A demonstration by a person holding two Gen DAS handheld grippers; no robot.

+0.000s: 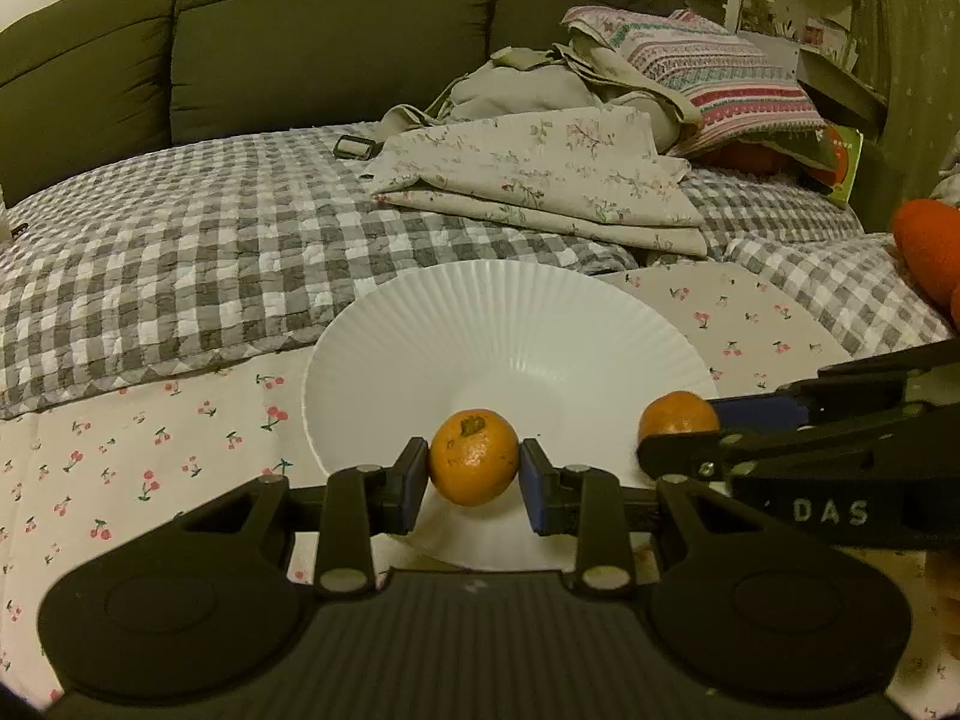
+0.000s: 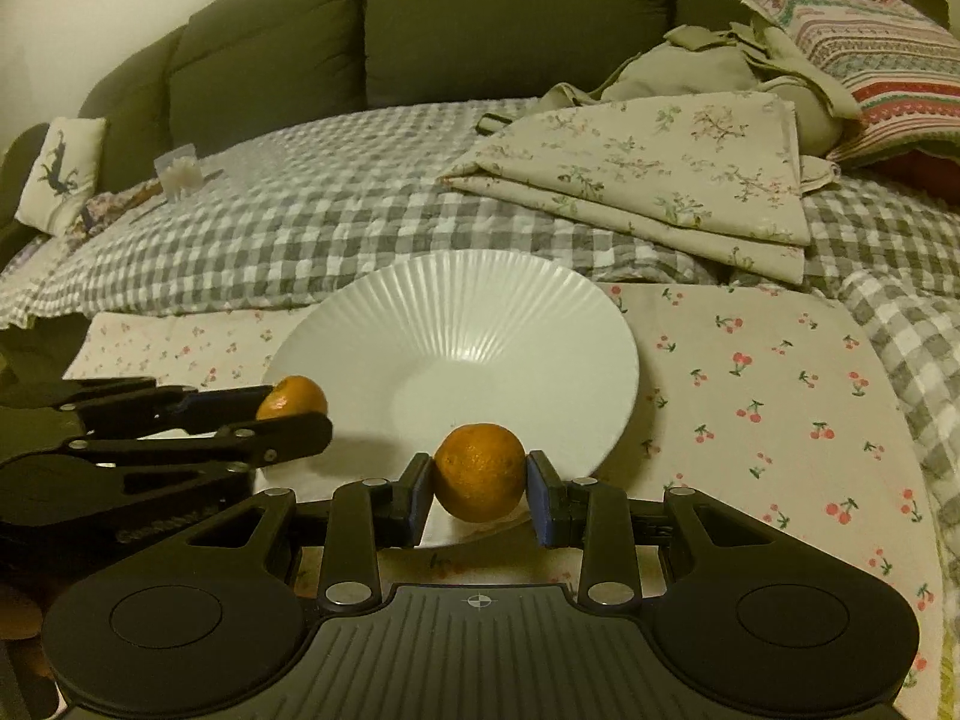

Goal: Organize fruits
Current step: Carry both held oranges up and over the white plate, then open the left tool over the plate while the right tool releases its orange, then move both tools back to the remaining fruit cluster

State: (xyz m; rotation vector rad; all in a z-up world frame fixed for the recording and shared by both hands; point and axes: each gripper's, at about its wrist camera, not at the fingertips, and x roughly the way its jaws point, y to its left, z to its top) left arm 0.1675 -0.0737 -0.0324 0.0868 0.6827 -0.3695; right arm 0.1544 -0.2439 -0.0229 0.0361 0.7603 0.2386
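Note:
My left gripper (image 1: 474,468) is shut on a small orange tangerine (image 1: 474,459), held over the near rim of a white ribbed plate (image 1: 480,324). In the same view my right gripper (image 1: 678,429) comes in from the right, shut on a second tangerine (image 1: 675,411) above the plate's right edge. The right wrist view shows the right gripper (image 2: 480,477) pinching its tangerine (image 2: 479,471) over the near rim of the plate (image 2: 462,312). There the left gripper (image 2: 294,405) enters from the left with its tangerine (image 2: 294,396) at the plate's left edge.
The plate rests on a cherry-print cloth (image 2: 750,372) laid over a grey checked quilt (image 1: 180,252). Folded floral linen (image 1: 540,174), a striped pillow (image 1: 720,78) and a green sofa back (image 1: 330,36) lie behind. Something orange-red (image 1: 930,246) shows at the far right.

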